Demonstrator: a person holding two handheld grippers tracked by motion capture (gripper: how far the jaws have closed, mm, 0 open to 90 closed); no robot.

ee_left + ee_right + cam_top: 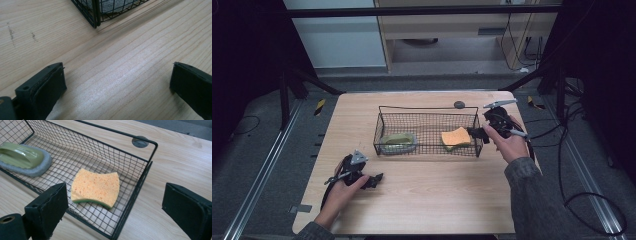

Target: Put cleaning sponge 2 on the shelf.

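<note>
Light wood counter (427, 200), grey carpet floor (262, 150) around. Wire basket (427, 111) holds orange sponge (455, 137), green scrubber (398, 142). Left tongs (377, 178) and right tongs (473, 132) both open, empty.

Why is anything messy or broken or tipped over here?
Nothing stands out. The orange sponge lies flat in the wire basket, and the green-handled scrubber sits at the basket's other end. The basket stands level on the wooden table. Both hand-held grippers are open and empty.
</note>
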